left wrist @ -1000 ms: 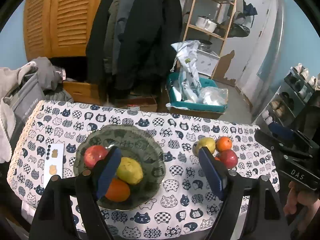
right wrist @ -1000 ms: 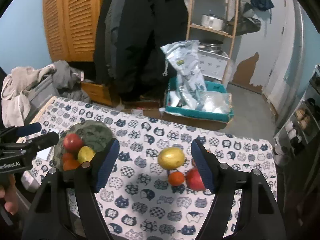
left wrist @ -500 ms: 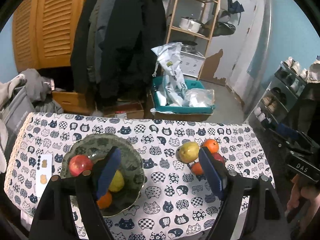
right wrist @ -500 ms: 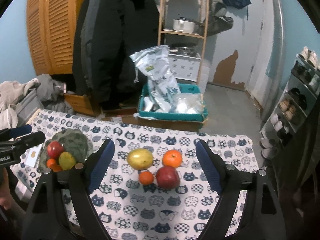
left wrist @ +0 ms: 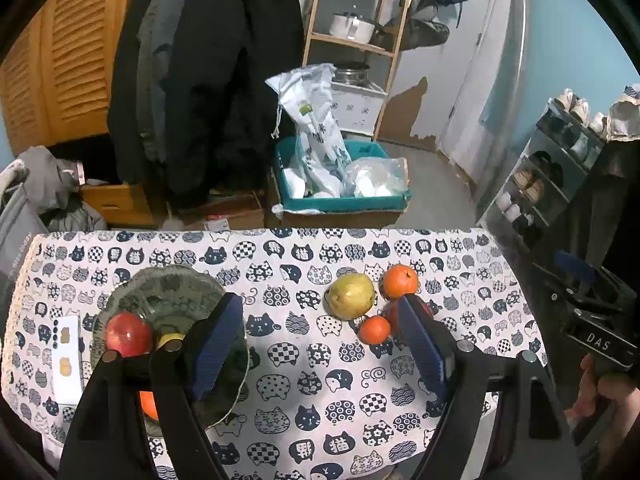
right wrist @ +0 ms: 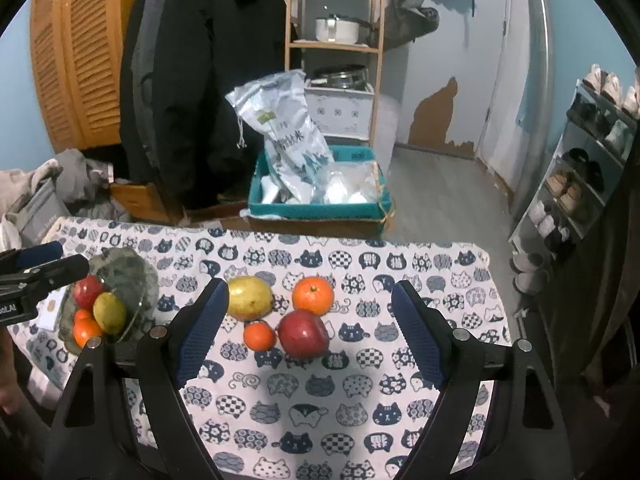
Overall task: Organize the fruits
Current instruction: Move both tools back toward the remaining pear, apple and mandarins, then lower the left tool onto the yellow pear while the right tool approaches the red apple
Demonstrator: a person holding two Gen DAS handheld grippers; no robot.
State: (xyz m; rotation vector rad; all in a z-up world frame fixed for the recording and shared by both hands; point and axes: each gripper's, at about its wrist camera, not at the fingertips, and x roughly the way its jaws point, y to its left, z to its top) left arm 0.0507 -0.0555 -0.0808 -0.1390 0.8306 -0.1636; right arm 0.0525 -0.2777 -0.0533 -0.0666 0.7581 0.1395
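Note:
A green glass bowl (left wrist: 176,292) sits at the table's left and holds a red apple (left wrist: 129,334), a yellow pear and an orange (right wrist: 86,331). On the cat-print cloth lie a yellow pear (right wrist: 250,298), a large orange (right wrist: 313,295), a small orange (right wrist: 260,335) and a red apple (right wrist: 304,333). My left gripper (left wrist: 320,344) is open and empty, raised above the cloth between bowl and loose fruit. My right gripper (right wrist: 310,338) is open and empty, raised, with the loose fruit showing between its fingers.
A white card (left wrist: 67,354) lies left of the bowl. Beyond the table's far edge stand a teal box (right wrist: 320,204) with bags, hanging coats (right wrist: 200,80), a wooden shelf and a shoe rack (right wrist: 580,184) at the right.
Both grippers have pulled back and risen from the table, so the fruit looks smaller. The left view has swung right, toward the loose fruit. The fruit has not moved.

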